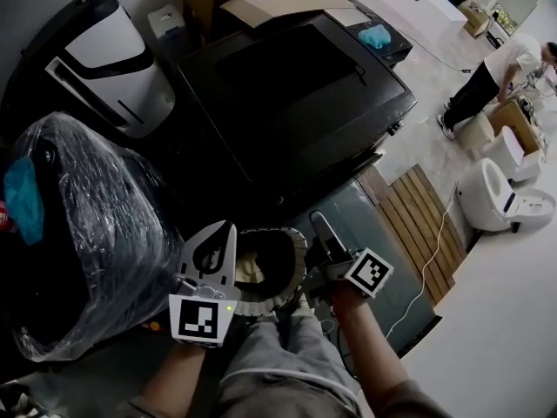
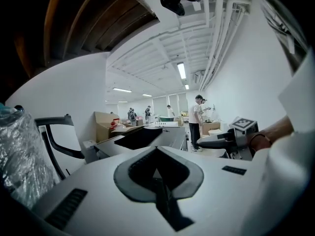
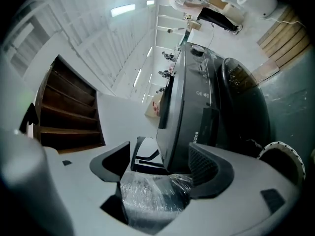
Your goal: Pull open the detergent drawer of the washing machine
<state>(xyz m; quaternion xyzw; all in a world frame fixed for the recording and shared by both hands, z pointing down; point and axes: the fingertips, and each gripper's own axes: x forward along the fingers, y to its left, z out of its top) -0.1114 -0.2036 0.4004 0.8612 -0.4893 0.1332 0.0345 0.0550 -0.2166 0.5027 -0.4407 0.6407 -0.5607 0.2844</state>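
Washer (image 1: 296, 85): a dark front-loader that fills the centre of the head view, its lid facing the camera. In the right gripper view it stands rolled on its side through the middle of the frame, front panel to the right.

Wrapped bundle (image 1: 78, 233): a black object under clear film at the left of the head view, just beside the washer. The right gripper view shows it low in the frame, beyond the jaw gap.

White appliance (image 1: 104, 50): upper left of the head view, beside the washer's rear corner.

Slatted pallet (image 1: 426, 216): right of centre on the floor, with a white toilet (image 1: 500, 194) beyond it at the right edge.

Left hand-held gripper (image 1: 228, 232): lower centre of the head view, below the washer's front edge. Its own view shows the jaw tips met, with nothing between them.

Right hand-held gripper (image 1: 320, 233): beside the left one, lower centre right. Its own view shows the jaws standing wide apart and gripping nothing; washer and bundle are only seen through the gap.

Drawer (image 3: 209, 122): a dark rectangular panel on the washer's front, just right of centre in the right gripper view, next to the brand lettering. It looks flush with the front and clear of both grippers.
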